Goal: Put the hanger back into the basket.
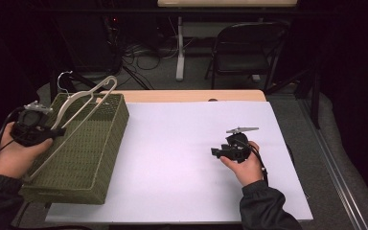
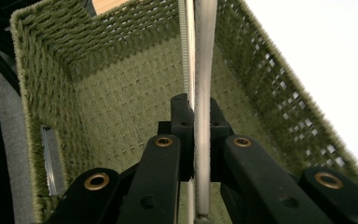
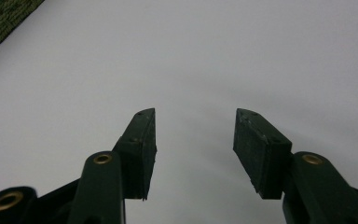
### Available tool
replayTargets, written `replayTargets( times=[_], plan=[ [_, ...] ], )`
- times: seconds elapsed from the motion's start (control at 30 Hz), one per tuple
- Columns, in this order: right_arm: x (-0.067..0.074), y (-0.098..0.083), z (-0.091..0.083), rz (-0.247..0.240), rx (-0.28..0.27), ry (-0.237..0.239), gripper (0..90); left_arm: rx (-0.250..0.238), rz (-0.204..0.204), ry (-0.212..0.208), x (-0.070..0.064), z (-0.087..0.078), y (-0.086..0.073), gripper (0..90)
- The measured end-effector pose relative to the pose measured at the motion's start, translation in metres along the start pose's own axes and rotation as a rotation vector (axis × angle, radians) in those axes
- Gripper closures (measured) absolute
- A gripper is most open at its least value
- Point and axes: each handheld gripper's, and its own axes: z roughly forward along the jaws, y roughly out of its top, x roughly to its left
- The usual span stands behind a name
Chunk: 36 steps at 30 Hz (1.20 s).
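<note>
A white clothes hanger (image 1: pixel 79 103) leans over the green woven basket (image 1: pixel 106 143) at the table's left, its metal hook up at the back. My left gripper (image 1: pixel 57 131) is shut on the hanger's sloping arm, above the basket's left rim. In the left gripper view the pale hanger bar (image 2: pixel 204 56) runs up between the two closed jaws, with the basket's inside (image 2: pixel 121 107) behind it. My right gripper (image 1: pixel 214 152) rests low over the white table cover (image 1: pixel 182 182) at centre right; its jaws stand apart with nothing between them (image 3: pixel 195 140).
The basket's corner (image 3: pixel 2 14) lies off to the left of my right gripper. Bare wooden table edge (image 1: pixel 187 95) shows at the back. A folding chair (image 1: pixel 249 48) and cables stand on the floor beyond the table.
</note>
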Motion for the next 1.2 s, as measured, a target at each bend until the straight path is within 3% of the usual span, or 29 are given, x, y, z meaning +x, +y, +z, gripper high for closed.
replayTargets(
  times=[0.27,0.4,0.57,0.77,1.1,1.2],
  plan=[
    [0.000,-0.001,0.002,-0.001,0.000,-0.004,48.9,-0.015,0.099,-0.033,0.018,0.005,-0.020,87.4],
    [-0.001,-0.001,0.002,0.000,0.004,-0.002,48.9,-0.020,0.152,-0.022,0.026,0.008,-0.031,87.4],
    [0.000,-0.002,0.003,0.004,0.009,-0.008,48.9,-0.025,0.156,-0.035,0.034,0.011,-0.042,87.4],
    [-0.001,-0.002,0.004,0.002,0.011,-0.009,49.0,-0.056,0.162,-0.096,0.043,0.020,-0.054,87.3],
    [-0.001,-0.003,0.005,-0.001,0.014,-0.012,49.0,0.001,0.165,-0.144,0.044,0.055,-0.070,87.3],
    [-0.001,-0.003,0.005,-0.002,0.018,-0.012,49.0,0.026,0.158,-0.110,0.045,0.065,-0.074,86.3]
  ],
)
